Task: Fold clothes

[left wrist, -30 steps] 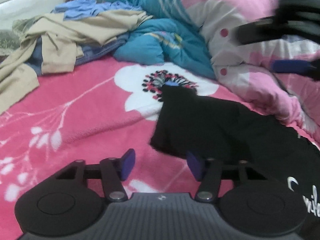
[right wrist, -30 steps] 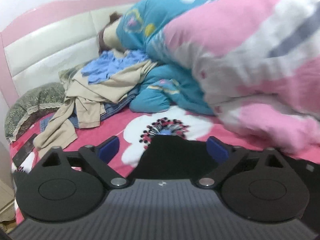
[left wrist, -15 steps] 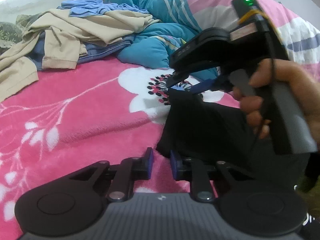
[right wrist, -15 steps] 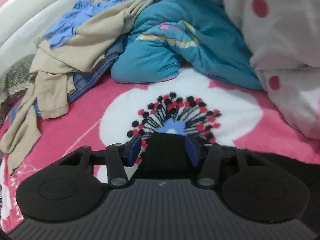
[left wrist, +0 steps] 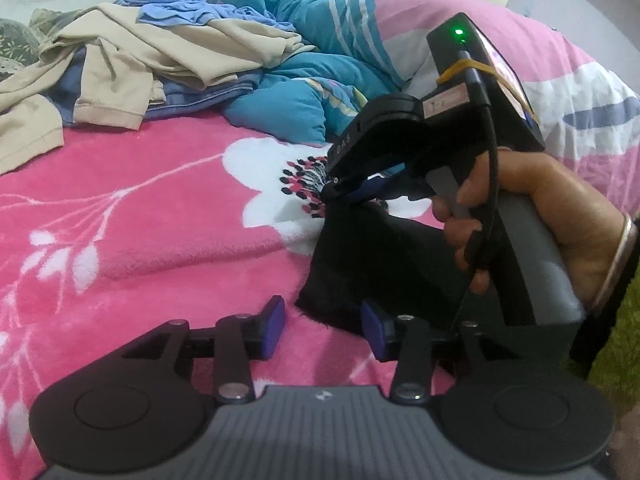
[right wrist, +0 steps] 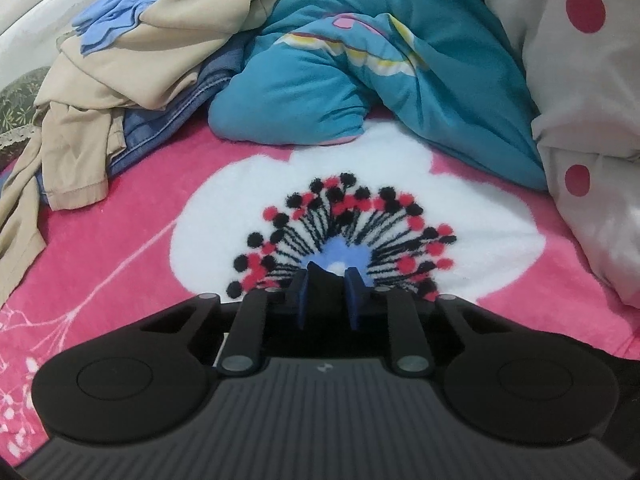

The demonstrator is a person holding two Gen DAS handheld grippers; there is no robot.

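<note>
Black garment (left wrist: 384,248) corner between closing right tool (right wrist: 328,296) pads (left tool (left wrist: 322,326) opening, empty)

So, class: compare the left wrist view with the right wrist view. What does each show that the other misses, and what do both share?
Only the left wrist view: the person's hand holding the right gripper, its jaws closing on the far corner of the black cloth garment, and the left gripper, jaws opening around the near edge.
Only the right wrist view: the white quilt with red dots, and black cloth between the right gripper's pads.
Both: the pink floral blanket, beige clothes pile and teal quilt.
</note>
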